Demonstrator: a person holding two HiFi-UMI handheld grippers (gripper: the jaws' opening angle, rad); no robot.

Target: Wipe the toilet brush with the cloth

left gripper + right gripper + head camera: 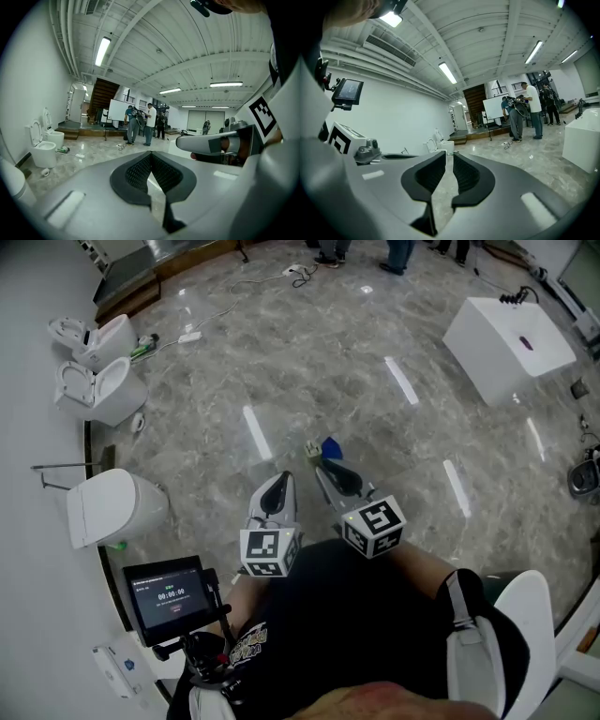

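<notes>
Both grippers are held close in front of the person's body, side by side and pointing out over the marble floor. My left gripper point(283, 478) point(150, 154) is shut, its black pads meeting at the tips with nothing between them. My right gripper point(320, 466) point(449, 155) is shut too, its pads nearly touching with nothing between them. Just beyond the right gripper's tip a small blue thing point(331, 446) and a small pale thing point(312, 449) lie on the floor; I cannot tell what they are. No toilet brush or cloth is plainly visible.
Three white toilets point(105, 338) point(101, 390) point(112, 507) line the left wall. A white box point(506, 334) stands at the far right. A small screen point(169, 594) sits on a mount at the lower left. Several people point(140, 124) stand far across the room.
</notes>
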